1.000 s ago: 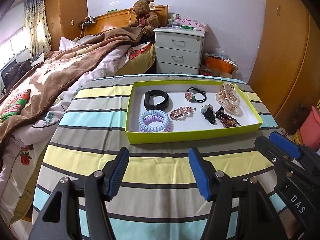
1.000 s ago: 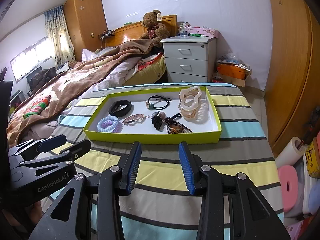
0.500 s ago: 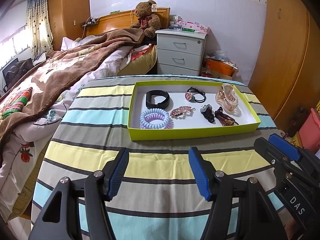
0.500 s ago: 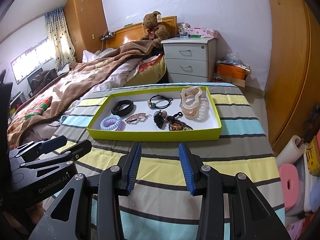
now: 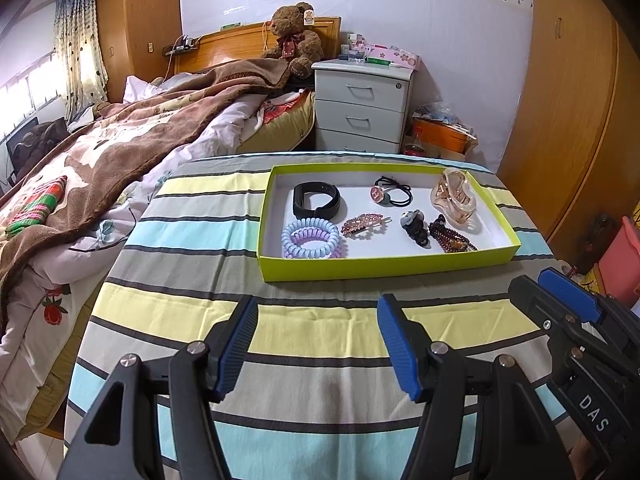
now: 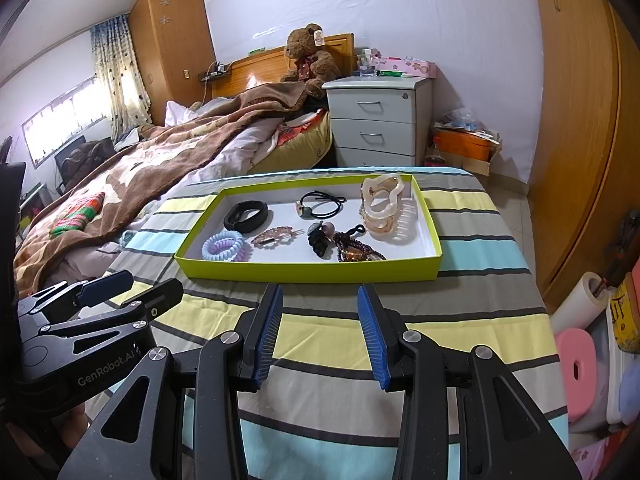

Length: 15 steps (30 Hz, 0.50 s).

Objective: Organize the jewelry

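My left gripper (image 5: 318,340) hovers low over the striped tabletop (image 5: 200,240), jaws wide apart, nothing between them; my right gripper (image 6: 320,330) same, jaws apart and empty, just short of the tray's near wall; each gripper shows at the edge of the other's view. Lime-green tray (image 6: 308,271) sits on the tabletop ahead of both; all jewelry lies inside on its white floor. Back row, from my left: black band (image 5: 317,200), black hair tie with a round charm (image 5: 394,193), big translucent peach claw clip (image 5: 454,196) at the right end. Front row: 2 coiled hair ties, blue and purple, stacked and touching (image 5: 312,238), in the near-left corner; pink rhinestone barrette (image 5: 362,224); small dark clip (image 5: 414,225); dark beaded bracelet (image 5: 450,236) just beside that clip, possibly touching, cannot tell. Bed with brown blanket (image 6: 160,152) to my left; teddy bear (image 6: 310,54) on the headboard; white nightstand (image 6: 378,120) behind the tabletop.
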Each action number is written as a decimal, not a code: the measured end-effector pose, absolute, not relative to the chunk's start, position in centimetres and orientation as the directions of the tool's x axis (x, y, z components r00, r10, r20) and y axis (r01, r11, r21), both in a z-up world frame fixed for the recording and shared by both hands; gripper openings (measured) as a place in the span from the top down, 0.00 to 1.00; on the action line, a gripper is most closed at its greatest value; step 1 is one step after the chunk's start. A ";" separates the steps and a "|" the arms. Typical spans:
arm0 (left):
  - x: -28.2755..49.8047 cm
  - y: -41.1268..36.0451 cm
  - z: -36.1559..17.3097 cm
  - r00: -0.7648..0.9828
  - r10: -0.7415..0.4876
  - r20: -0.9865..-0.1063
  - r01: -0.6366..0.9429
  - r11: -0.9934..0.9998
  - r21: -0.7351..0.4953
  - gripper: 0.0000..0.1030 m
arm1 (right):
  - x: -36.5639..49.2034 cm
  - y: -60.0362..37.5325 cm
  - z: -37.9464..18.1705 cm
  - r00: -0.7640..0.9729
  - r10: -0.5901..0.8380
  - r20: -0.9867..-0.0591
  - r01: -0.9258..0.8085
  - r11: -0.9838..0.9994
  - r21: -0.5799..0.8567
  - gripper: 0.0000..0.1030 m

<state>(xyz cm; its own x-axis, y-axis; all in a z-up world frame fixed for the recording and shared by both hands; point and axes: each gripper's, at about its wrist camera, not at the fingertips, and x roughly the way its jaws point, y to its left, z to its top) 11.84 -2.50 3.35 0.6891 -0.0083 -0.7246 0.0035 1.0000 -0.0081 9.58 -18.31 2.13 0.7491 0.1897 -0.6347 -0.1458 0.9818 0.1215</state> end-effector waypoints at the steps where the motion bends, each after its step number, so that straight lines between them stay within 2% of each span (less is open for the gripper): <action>1: 11.8 -2.5 3.4 0.689 -0.010 -0.724 0.005 1.000 -0.009 0.38 | 9.6 -18.3 2.1 0.749 0.189 -0.635 -0.145 0.982 0.121 0.61; 15: 11.9 -2.2 3.5 0.684 -0.006 -0.730 -0.002 1.000 -0.011 0.38 | 9.3 -18.2 2.3 0.749 0.194 -0.633 -0.151 0.981 0.122 0.61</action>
<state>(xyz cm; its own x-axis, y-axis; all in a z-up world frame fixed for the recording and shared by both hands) 11.95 -2.21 3.47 0.6839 -0.0063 -0.7296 -0.0023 0.9999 -0.0108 9.33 -18.17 2.30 0.7494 0.1942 -0.6330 -0.1508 0.9810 0.1224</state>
